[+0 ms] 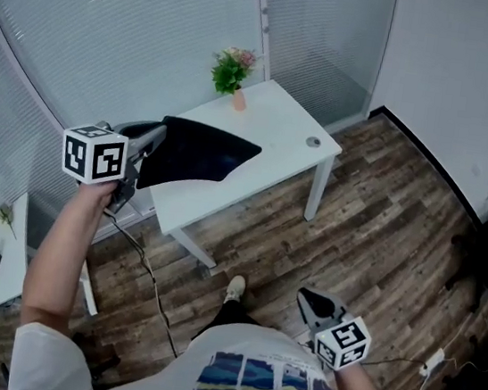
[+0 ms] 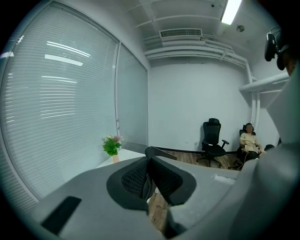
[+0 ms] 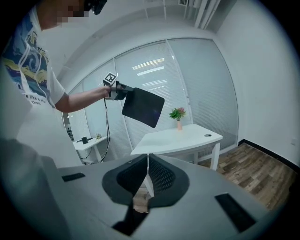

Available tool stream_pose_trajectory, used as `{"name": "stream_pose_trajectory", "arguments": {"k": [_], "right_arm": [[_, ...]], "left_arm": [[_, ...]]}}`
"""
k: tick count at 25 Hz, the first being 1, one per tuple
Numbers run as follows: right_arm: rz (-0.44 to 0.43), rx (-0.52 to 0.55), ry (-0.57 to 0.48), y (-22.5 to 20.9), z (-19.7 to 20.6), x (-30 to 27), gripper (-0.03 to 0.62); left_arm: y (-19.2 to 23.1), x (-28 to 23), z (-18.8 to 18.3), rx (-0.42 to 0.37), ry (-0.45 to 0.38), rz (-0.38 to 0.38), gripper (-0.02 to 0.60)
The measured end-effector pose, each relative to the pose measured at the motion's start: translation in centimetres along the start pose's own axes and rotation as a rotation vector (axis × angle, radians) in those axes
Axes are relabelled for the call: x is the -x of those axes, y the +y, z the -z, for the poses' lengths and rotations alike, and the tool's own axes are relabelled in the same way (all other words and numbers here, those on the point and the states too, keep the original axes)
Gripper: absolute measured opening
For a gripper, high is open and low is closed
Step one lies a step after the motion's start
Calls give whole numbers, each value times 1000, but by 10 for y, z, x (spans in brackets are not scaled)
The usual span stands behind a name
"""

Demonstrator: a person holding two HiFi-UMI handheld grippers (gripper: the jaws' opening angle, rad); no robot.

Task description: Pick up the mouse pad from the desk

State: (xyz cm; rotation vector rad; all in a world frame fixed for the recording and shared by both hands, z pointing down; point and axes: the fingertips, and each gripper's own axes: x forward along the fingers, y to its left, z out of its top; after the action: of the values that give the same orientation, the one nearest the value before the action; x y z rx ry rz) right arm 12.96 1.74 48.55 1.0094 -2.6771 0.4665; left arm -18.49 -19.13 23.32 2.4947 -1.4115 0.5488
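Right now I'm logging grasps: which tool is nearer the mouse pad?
Left. The left tool holds the mouse pad; the right tool hangs low, far from it.

No readable text, label, brand, number or sign in any view.

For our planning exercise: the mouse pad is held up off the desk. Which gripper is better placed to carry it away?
Left. The left gripper grips the mouse pad by its edge above the desk; the right gripper hangs low, shut, empty.
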Motion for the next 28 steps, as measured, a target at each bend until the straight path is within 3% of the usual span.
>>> {"name": "stream_pose_trajectory", "arguments": {"k": [28], "right_arm": [[-26, 3, -26, 2, 2, -2, 2]], "left_arm": [[-19, 12, -16, 24, -10, 8, 25]]}}
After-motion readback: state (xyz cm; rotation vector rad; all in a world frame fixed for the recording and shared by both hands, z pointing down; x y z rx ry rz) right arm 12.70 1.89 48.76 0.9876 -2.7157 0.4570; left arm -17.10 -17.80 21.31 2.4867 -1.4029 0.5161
